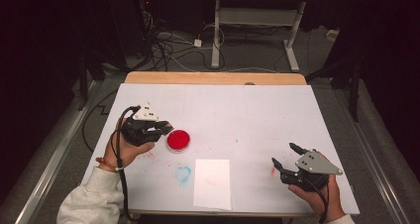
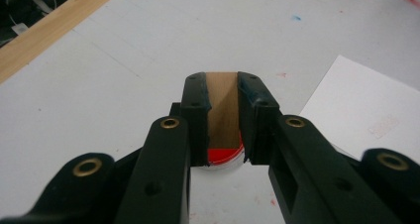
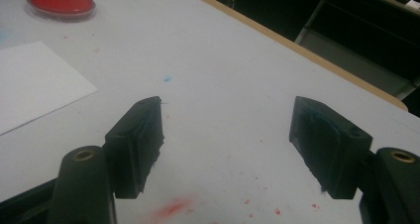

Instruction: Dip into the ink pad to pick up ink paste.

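On the white desk (image 1: 257, 110), a person works two tongs over paper and a red dish.

A white sheet of paper (image 1: 212, 184) lies between the two tongs, nearer the front edge. Just right of the left tongs (image 1: 165, 128) sits a round dish of red paint (image 1: 178, 140); those tongs are clamped on a small wooden block (image 2: 222, 110) held above the dish. The right tongs (image 1: 285, 156) hover well right of the paper, jaws wide apart and empty, red smudges (image 3: 171, 207) on the desk beneath them.

red dish (image 1: 178, 140), white paper (image 1: 212, 184), black tools
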`<action>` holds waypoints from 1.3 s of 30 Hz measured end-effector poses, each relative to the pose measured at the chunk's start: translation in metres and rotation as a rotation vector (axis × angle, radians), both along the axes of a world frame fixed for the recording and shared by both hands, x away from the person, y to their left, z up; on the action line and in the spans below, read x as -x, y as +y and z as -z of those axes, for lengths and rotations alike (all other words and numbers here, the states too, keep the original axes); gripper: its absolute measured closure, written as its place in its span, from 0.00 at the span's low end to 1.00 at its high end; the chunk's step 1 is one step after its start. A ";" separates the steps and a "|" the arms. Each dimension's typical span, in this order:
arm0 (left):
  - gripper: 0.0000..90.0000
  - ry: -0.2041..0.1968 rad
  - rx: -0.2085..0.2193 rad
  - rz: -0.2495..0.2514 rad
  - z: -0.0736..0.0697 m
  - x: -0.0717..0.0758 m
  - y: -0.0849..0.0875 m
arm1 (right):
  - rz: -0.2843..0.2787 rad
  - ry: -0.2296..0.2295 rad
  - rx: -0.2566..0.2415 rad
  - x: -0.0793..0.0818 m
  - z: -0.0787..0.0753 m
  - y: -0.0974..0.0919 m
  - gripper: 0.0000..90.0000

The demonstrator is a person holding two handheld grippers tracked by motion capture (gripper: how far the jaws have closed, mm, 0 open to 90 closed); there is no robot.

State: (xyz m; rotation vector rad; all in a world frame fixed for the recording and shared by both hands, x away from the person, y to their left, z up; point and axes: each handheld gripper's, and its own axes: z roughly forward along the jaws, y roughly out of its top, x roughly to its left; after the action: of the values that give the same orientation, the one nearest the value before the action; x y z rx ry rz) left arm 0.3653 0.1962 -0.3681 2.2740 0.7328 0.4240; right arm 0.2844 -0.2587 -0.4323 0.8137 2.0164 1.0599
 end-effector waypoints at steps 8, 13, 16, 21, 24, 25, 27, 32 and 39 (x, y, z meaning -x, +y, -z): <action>0.82 -0.001 -0.002 0.022 0.000 -0.001 -0.007 | -0.002 -0.001 0.016 0.000 0.001 0.003 0.33; 0.82 0.060 -0.034 0.038 0.018 -0.013 -0.016 | -0.011 0.007 0.030 -0.001 0.003 0.004 0.33; 0.82 0.092 -0.070 0.040 0.032 -0.021 -0.024 | -0.013 0.012 0.032 0.000 0.004 0.005 0.33; 0.82 0.135 -0.113 0.029 0.050 -0.035 -0.034 | 0.001 0.009 0.042 0.000 0.005 0.005 0.32; 0.82 0.155 -0.138 0.020 0.057 -0.040 -0.034 | 0.001 0.007 0.047 0.001 0.005 0.004 0.32; 0.82 0.166 -0.138 0.019 0.060 -0.042 -0.033 | 0.003 0.008 0.046 0.001 0.005 0.005 0.32; 0.82 0.184 -0.128 0.023 0.064 -0.045 -0.032 | 0.003 0.011 0.045 0.001 0.006 0.005 0.32; 0.82 0.204 -0.147 0.014 0.075 -0.051 -0.034 | 0.008 0.013 0.049 0.001 0.006 0.004 0.32; 0.82 0.214 -0.131 0.014 0.077 -0.052 -0.032 | 0.008 0.009 0.049 0.002 0.006 0.004 0.32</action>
State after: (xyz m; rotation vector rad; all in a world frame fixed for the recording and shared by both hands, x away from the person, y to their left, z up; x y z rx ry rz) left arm 0.4176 0.1638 -0.4451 2.4728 0.8158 0.2293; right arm 0.2819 -0.2552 -0.4380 0.8018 2.0371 1.0001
